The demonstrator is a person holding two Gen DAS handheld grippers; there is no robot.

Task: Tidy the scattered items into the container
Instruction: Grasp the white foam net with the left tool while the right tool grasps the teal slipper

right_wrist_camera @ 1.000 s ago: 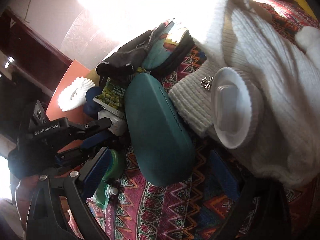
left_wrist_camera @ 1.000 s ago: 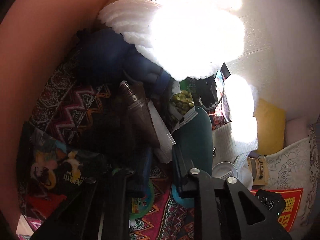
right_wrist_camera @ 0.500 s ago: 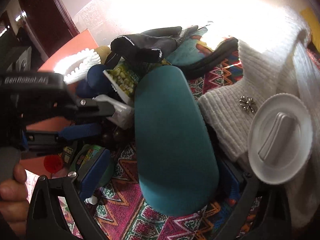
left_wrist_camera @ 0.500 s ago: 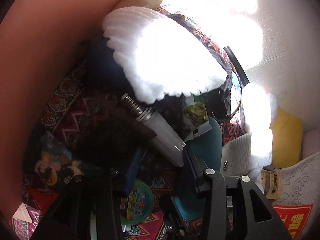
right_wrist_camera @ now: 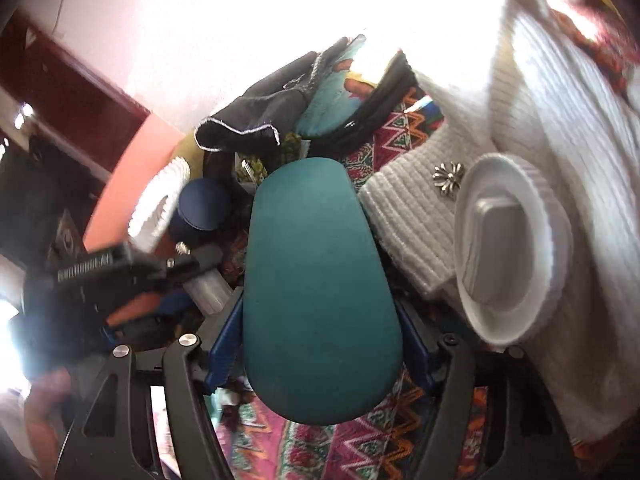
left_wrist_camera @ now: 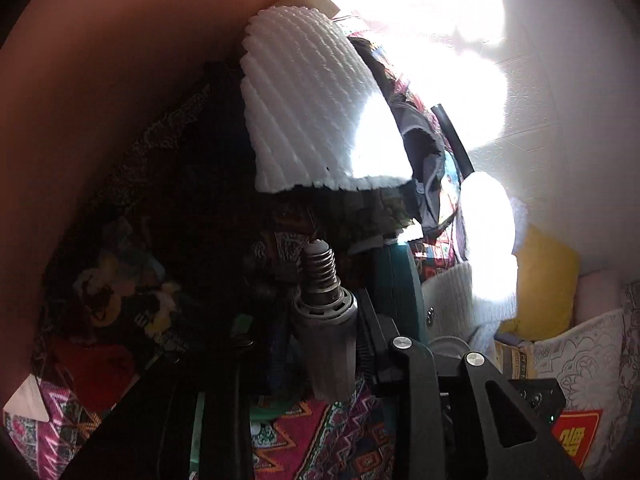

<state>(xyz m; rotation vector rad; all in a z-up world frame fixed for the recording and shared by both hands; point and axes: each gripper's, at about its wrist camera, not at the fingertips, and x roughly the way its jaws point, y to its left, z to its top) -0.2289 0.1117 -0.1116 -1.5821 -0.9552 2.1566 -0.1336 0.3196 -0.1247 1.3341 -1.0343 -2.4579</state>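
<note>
**Bulb up in the left grip, glasses case between the right fingers**

Bulb first: the left gripper is clamped on it, and where half a second ago it lay slanted among the clutter, it now stands nearly upright, screw base on top. The left finger is lost in shadow; only the right finger reads clearly, pressed to the bulb's grey collar. The glass end is cut off behind the gripper frame.

The right gripper has closed in around the teal glasses case — earlier the case lay ahead of wide-spread fingers, now its near end sits between the blue pads. The left pad looks to be against the case's side; the right pad is mostly hidden behind it, so whether the grip is firm I cannot tell. The case lies on the patterned cloth.

Beyond it, a white ridged lid rests on a white knit sweater bearing a metal flower brooch. To the left the other gripper shows blurred, with a navy round tin behind it. Farther back sits a black glove.

The pink container wall curves across the left view's upper left, with white foam netting beside it — its far edge and everything past it burn out in glare.
</note>
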